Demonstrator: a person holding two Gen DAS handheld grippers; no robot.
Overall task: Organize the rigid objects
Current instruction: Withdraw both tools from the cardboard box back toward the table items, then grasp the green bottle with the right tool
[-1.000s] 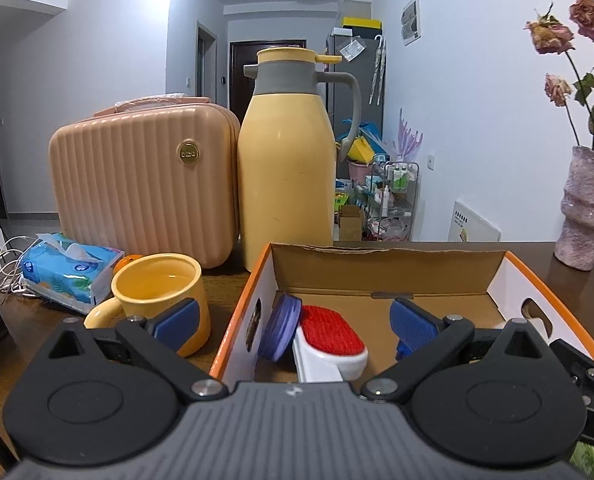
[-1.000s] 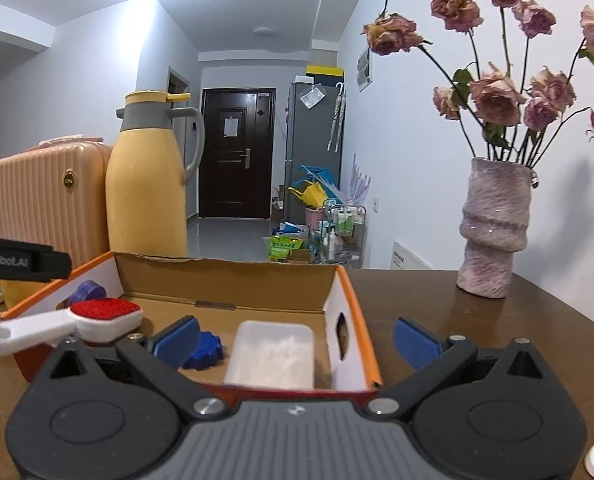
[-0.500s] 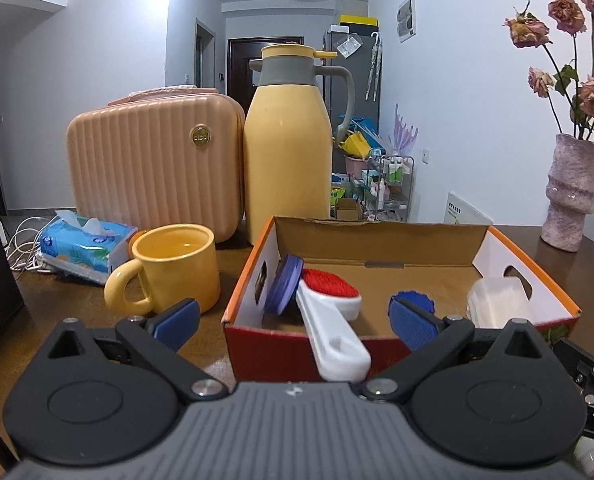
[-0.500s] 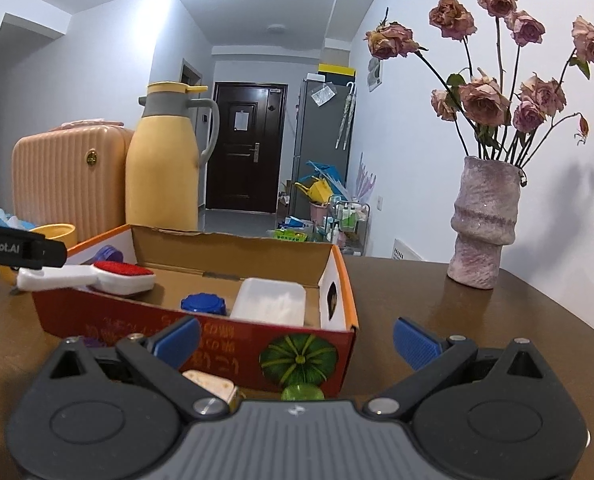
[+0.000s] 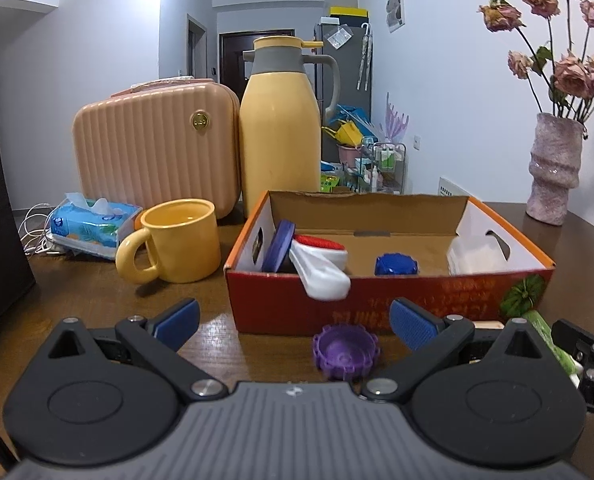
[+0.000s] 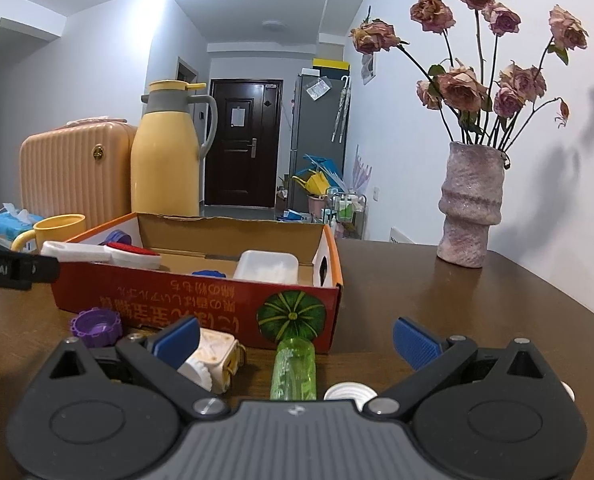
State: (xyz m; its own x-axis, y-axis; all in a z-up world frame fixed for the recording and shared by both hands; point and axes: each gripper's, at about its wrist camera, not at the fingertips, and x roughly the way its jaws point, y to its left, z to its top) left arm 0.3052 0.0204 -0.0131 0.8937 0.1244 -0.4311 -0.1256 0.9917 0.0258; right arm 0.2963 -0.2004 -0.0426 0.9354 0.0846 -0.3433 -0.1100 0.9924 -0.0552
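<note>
An open cardboard box sits on the brown table. Inside are a white brush with red bristles, a dark blue lid, a blue cap and a white plastic container. A purple cap lies on the table in front of the box. A green bottle, a white and yellow block and a white cap lie near my right gripper. My left gripper is open and empty, just behind the purple cap. My right gripper is open and empty.
A yellow mug, a tissue pack, a peach case and a yellow thermos stand left and behind the box. A vase of dried roses stands at the right.
Both grippers have pulled back from over the box toward the table's near side. The brush rests in the box with its handle over the front wall. The items in front of the box have come into view.
</note>
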